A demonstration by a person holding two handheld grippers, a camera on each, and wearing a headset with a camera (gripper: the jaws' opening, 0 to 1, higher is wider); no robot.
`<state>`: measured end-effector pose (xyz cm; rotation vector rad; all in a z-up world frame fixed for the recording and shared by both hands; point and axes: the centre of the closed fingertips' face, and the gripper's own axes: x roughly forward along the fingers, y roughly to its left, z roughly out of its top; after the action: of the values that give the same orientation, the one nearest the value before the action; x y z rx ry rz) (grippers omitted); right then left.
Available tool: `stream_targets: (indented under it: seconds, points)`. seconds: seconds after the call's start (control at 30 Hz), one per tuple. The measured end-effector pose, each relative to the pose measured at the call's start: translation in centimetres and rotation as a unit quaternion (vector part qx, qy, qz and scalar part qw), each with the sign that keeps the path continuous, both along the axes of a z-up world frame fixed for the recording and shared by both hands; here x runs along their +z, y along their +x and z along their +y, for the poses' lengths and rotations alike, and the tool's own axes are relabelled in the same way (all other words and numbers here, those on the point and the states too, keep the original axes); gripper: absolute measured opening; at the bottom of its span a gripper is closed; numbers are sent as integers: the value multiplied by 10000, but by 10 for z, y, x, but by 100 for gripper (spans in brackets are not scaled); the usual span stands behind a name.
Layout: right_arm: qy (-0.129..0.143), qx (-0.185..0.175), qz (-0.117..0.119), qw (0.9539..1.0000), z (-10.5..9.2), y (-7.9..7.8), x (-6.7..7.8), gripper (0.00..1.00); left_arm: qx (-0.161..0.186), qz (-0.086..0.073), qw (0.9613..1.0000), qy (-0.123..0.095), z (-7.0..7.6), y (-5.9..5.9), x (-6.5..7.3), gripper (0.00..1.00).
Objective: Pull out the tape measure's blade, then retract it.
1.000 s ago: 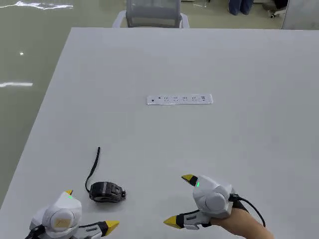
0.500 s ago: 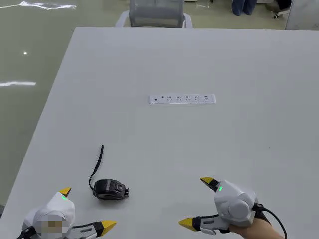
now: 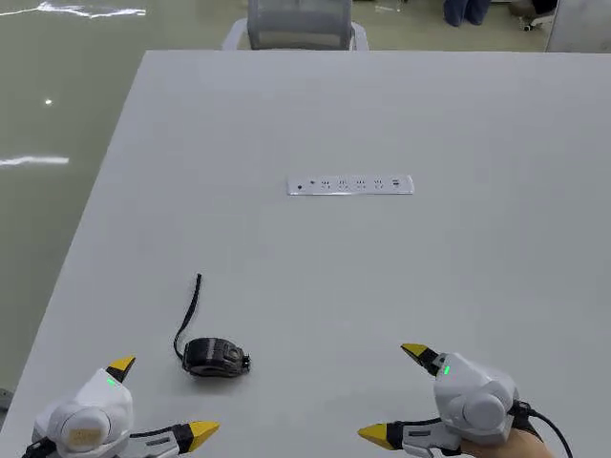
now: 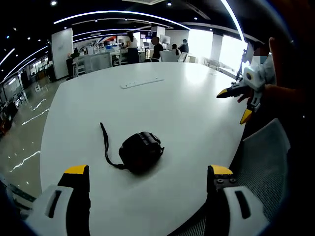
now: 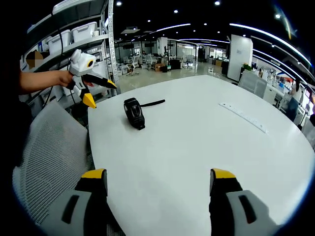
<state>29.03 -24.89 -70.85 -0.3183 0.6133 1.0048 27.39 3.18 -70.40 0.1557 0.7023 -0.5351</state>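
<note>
A black tape measure [image 3: 216,358] lies on the white table [image 3: 334,114], its black wrist strap [image 3: 188,312] trailing away from me. The left gripper view shows the tape measure [image 4: 140,150] just ahead of the jaws, with its strap [image 4: 105,145] to the left. My left gripper [image 3: 160,401] is open near the front left edge, close beside the tape measure and apart from it. My right gripper [image 3: 394,393] is open at the front right, holding nothing. From the right gripper view the tape measure [image 5: 134,112] sits far off, near the left gripper [image 5: 100,92].
A white power strip [image 3: 350,185] lies at the middle of the table. A grey chair [image 3: 299,21] stands at the far edge. A mesh chair back [image 5: 49,157] is close by the table's near edge. People stand far off in the room.
The right gripper has drawn back toward me and to the right. The left gripper has stayed near the tape measure, which has not moved on the table.
</note>
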Motion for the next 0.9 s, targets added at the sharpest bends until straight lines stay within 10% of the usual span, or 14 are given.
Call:
stream_targets:
  seconds: [0.9]
  points:
    - [192,-29,-28,9998,-9,-7,9,88,4,-125,9999,-51,11,-6,2,99]
